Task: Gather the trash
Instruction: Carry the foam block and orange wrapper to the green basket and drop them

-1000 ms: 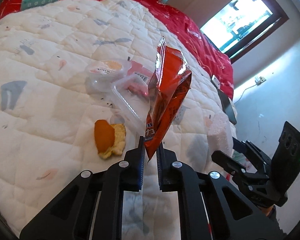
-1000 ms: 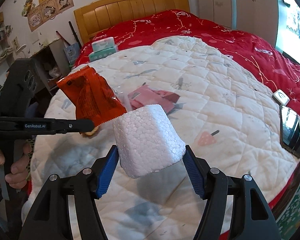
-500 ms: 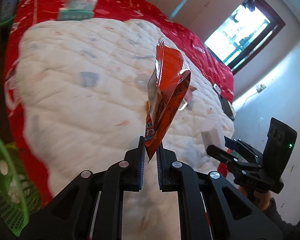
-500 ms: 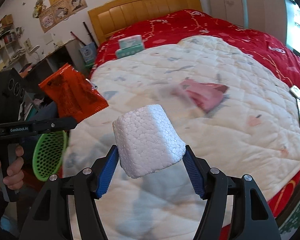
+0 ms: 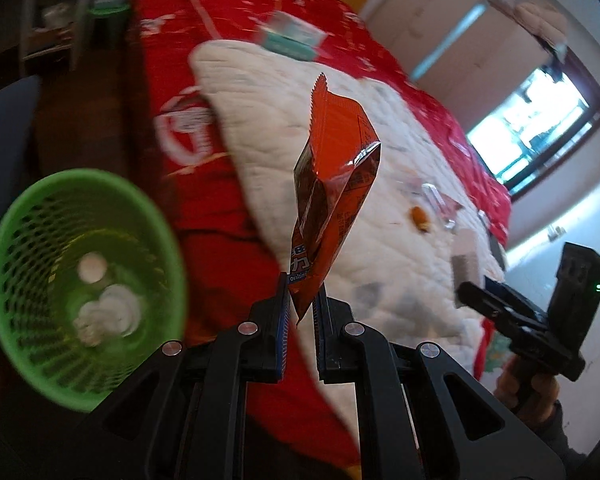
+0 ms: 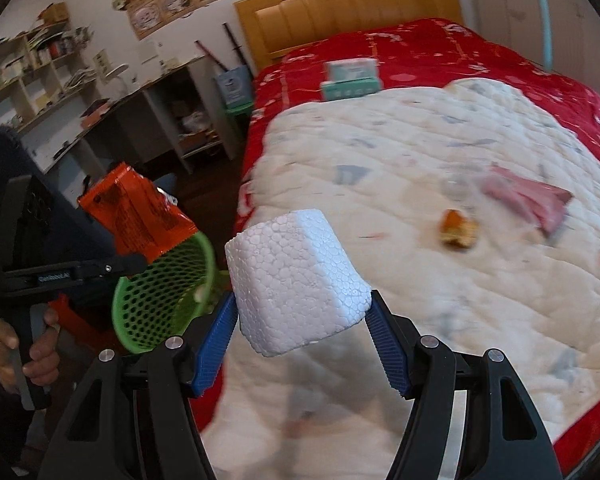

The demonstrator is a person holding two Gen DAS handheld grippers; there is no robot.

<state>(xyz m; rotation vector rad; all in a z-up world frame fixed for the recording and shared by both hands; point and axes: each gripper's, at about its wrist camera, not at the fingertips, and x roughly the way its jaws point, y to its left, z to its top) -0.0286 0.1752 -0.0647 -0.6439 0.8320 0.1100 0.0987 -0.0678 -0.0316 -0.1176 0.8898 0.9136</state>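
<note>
Left gripper (image 5: pixel 302 308) of mine is clamped on the orange snack bag (image 5: pixel 332 184) beside the green basket (image 5: pixel 28 364); my right gripper (image 6: pixel 300 344) pinches the white foam block (image 6: pixel 296 280). Farther off, an orange peel (image 6: pixel 458 232) lies on the quilt (image 6: pixel 440 300) mid-bed.

Waste basket (image 6: pixel 162 300): on the floor, left of the bed (image 6: pixel 500 320); some crumpled pieces lie in it. Snack bag (image 5: pixel 332 200): clamped in left gripper (image 5: pixel 302 308), near the basket. Foam block (image 6: pixel 296 280): between right gripper (image 6: pixel 302 340) pads, over the bed's near edge. Peel scrap (image 6: pixel 458 228), possibly fruit, with wrapper (image 6: pixel 528 200) to its right: on the quilt. Tissue box (image 6: pixel 352 78): far end.
</note>
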